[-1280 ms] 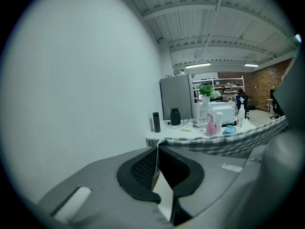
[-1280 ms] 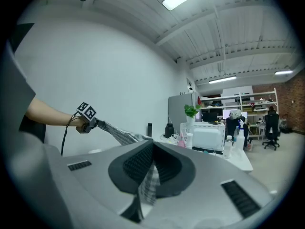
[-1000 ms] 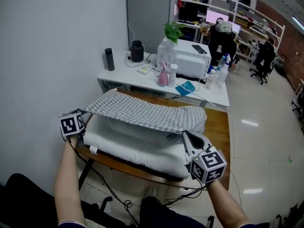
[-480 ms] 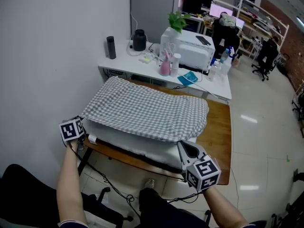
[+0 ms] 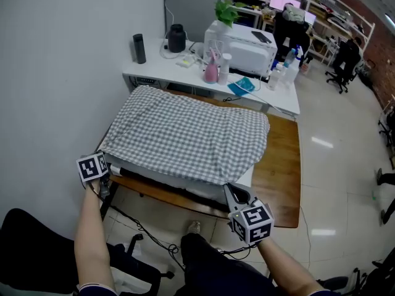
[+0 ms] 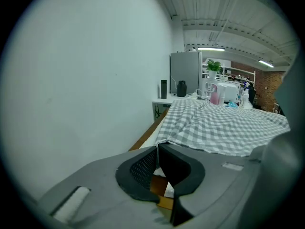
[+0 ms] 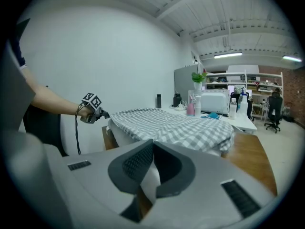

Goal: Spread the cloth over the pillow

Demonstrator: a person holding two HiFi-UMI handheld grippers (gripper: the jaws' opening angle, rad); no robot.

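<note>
cloth (image 5: 185, 134) drawn down flat, sag gone, pillow (image 5: 244, 179) now almost wholly covered

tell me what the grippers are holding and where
Each pinches a near corner of the checked cloth: left gripper the near-left corner, its jaws now opening; right gripper the near-right corner, jaws shut.

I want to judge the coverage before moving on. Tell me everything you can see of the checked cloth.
The checked cloth is grey-and-white gingham, a thin, soft-looking fabric. It lies spread open over the white pillow on the wooden table and covers nearly all of the pillow's top. Its near edge drapes over the pillow's front, and the right end is slightly wrinkled.
</note>
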